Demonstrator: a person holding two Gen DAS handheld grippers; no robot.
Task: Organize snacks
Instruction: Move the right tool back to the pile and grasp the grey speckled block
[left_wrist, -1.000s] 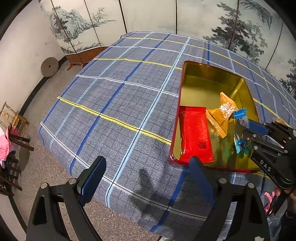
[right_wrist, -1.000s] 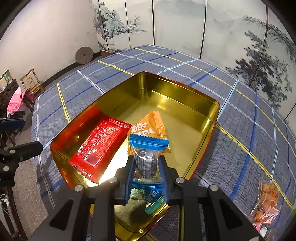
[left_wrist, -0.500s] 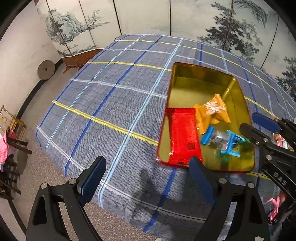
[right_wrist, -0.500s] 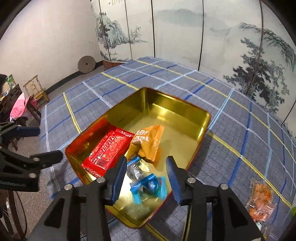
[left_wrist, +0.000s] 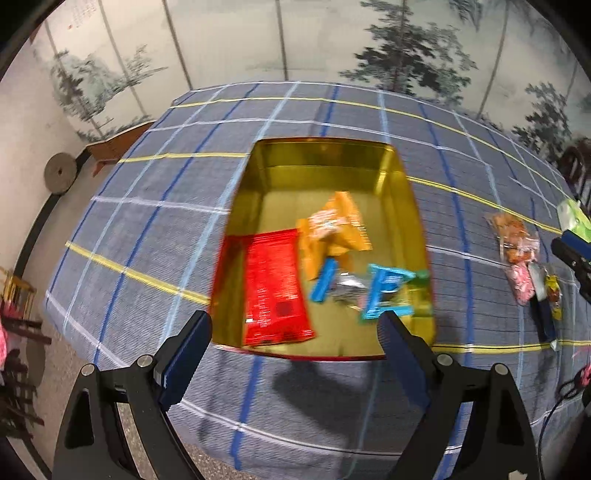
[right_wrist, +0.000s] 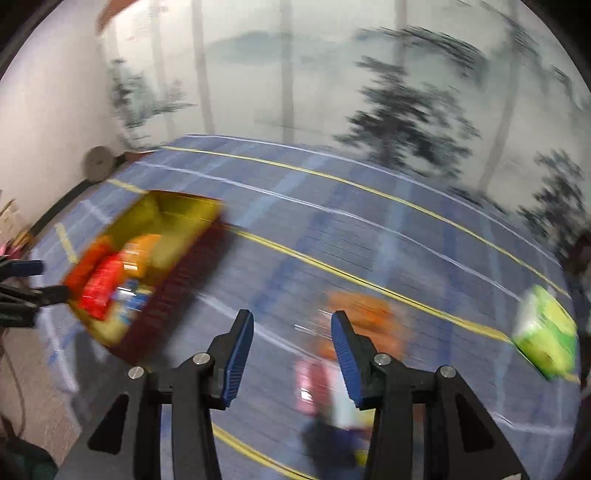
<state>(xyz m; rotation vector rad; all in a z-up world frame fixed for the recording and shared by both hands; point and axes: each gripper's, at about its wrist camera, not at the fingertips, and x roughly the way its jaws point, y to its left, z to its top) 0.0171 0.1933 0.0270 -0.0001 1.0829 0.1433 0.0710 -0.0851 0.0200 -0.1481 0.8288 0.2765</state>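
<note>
Both tongs wide, empty: left (left_wrist: 295, 354), right (right_wrist: 291, 347). Loose snacks (right_wrist: 354, 325) just ahead of right tongs, tin (left_wrist: 413, 229) ahead of left. Risk: blurred, fast approach, overlapping packets, two grabbed or one knocked away.

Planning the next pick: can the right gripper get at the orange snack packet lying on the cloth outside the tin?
Probably yes: the right gripper is open and empty, the orange snack packet lies uncovered on the tablecloth just ahead.

left gripper (left_wrist: 293, 338): black angular frame, silver screws, blue ribbed finger pads (left_wrist: 186, 354) | right gripper (right_wrist: 291, 345): same black frame, silver screws, blue ridged pads (right_wrist: 238, 356)
</note>
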